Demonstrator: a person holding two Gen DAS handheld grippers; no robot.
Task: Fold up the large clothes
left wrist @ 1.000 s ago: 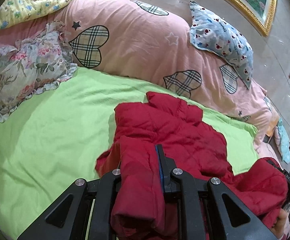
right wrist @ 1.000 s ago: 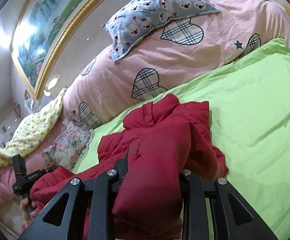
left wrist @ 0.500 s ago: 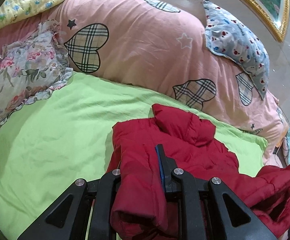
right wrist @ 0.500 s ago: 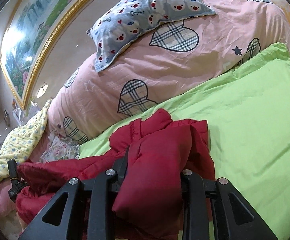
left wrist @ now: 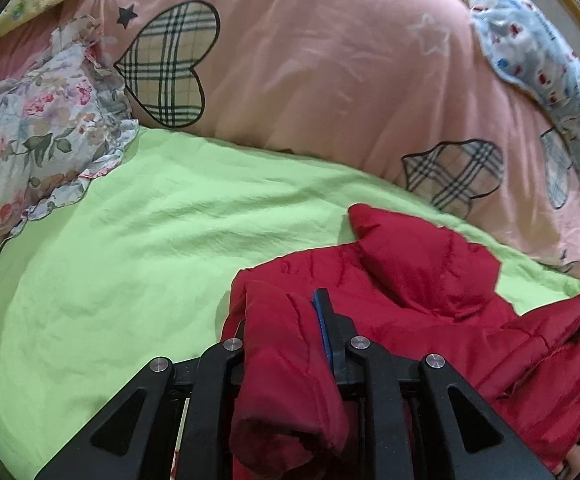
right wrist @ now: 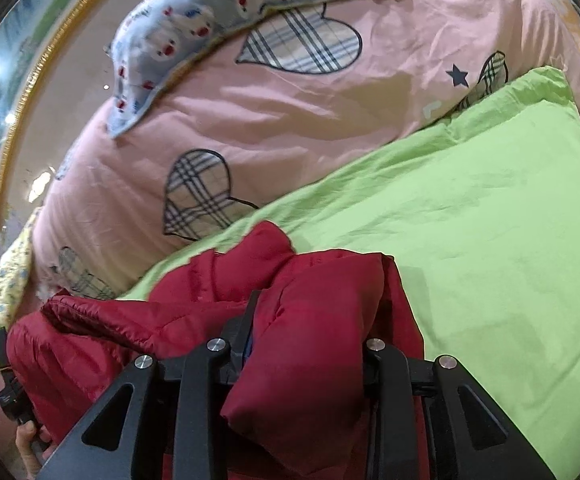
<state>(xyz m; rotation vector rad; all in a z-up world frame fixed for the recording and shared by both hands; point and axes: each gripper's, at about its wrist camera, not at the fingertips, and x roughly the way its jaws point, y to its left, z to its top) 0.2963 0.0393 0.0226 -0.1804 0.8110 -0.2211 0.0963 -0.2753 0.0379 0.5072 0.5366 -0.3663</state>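
**A:** Any tags or writing you can read on this stuff? I can't find any. The frilly flowered pillow on the far left is just print, the pink quilt behind has plaid hearts and little stars, and the blue pillow on top of it has small cartoon faces. No words anywhere.

**B:** Same here, no label showing on the red jacket either. It lies on the green sheet, bunched toward the right side in the left camera, collar end near the quilt's edge.

**A:** Grips? The left gripper has a thick roll of jacket between its fingers, with the jaws easing apart but the fabric still wedged in.

**B:** The right gripper is clamped on another padded fold. The sheet is bare to the left of the jacket in the left view and to its right in the right view. A gold picture frame edges the wall.
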